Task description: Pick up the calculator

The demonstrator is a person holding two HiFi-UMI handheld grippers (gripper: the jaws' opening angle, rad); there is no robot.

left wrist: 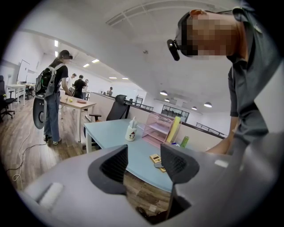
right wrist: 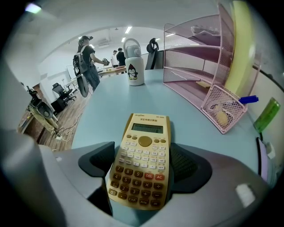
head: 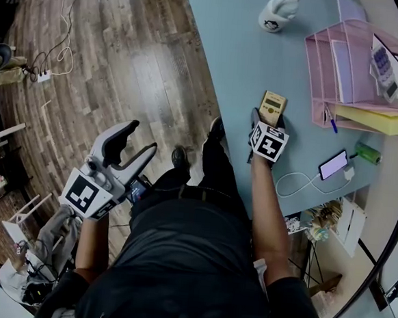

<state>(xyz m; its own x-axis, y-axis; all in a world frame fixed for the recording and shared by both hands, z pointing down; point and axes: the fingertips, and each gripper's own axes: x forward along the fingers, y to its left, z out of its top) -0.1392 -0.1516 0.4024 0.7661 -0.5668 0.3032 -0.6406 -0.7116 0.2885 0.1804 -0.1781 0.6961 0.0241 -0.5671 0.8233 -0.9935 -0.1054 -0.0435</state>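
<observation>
My right gripper (head: 268, 122) has its jaws closed on the lower half of the yellow scientific calculator (right wrist: 143, 150), one jaw on each long edge; the display end pokes forward over the pale blue desk (head: 242, 48), near its front edge (pink mesh file tray (right wrist: 195, 57) and penguin mug (right wrist: 135, 70) stand further back); my left gripper (left wrist: 144, 159) hangs beside the desk over the wood floor (head: 124, 60), jaws apart, nothing between them.
</observation>
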